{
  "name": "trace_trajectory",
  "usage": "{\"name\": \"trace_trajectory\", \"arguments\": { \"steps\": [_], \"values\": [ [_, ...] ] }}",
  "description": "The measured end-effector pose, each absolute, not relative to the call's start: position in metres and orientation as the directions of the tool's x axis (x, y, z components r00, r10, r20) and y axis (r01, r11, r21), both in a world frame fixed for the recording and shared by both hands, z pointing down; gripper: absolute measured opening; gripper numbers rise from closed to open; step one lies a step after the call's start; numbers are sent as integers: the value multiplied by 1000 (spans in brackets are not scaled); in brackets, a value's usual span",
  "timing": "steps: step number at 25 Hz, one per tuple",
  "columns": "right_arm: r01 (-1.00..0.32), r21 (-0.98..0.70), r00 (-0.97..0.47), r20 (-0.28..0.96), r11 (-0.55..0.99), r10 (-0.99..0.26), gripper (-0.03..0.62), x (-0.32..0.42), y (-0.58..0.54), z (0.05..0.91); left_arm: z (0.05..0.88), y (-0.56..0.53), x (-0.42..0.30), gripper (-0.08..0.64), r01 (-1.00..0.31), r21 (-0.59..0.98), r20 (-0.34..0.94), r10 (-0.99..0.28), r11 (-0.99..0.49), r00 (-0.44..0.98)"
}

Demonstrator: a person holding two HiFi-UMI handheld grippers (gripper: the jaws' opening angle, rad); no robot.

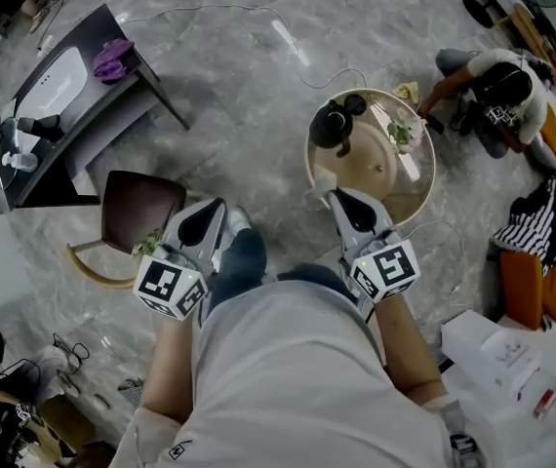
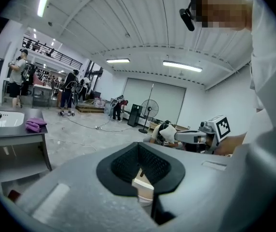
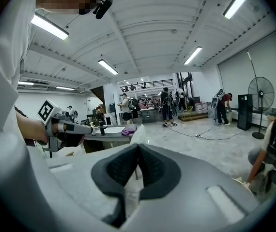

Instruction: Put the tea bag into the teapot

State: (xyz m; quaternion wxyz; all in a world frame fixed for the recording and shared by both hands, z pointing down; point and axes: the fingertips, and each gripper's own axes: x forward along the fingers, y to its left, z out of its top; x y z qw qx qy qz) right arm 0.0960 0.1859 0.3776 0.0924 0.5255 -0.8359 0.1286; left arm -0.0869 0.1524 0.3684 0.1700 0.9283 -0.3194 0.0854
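Though the right gripper (image 1: 337, 197) jaws pinch the tea bag (image 1: 323, 179) only thinly, it could slip before reaching the teapot (image 1: 333, 125). The left gripper (image 1: 219, 210) jaws are clamped on a pale scrap (image 2: 143, 183).

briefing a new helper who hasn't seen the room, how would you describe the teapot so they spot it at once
Find the round beige table on the grey marble floor, next to the crouching person. The teapot sits near the table's left edge, on the side away from that person. It is the only black, bulbous thing there; the rest on the table looks pale.
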Motion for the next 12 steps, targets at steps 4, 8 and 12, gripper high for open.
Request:
{"name": "trace_trajectory", "arguments": {
  "steps": [4, 8, 12],
  "values": [
    [-894, -112, -445, 313, 433, -839, 3, 61, 126, 381, 370, 101, -123, 6, -628, 273, 273, -568, -728, 777],
    [-892, -111, -449, 330, 438, -830, 3, 28, 73, 385, 371, 53, -158, 6, -635, 299, 278, -572, -712, 772],
    [-896, -114, -441, 345, 429, -829, 3, 7, 32, 391, 373, 22, -181, 6, -633, 304, 281, -567, -712, 774]
  ]
}}
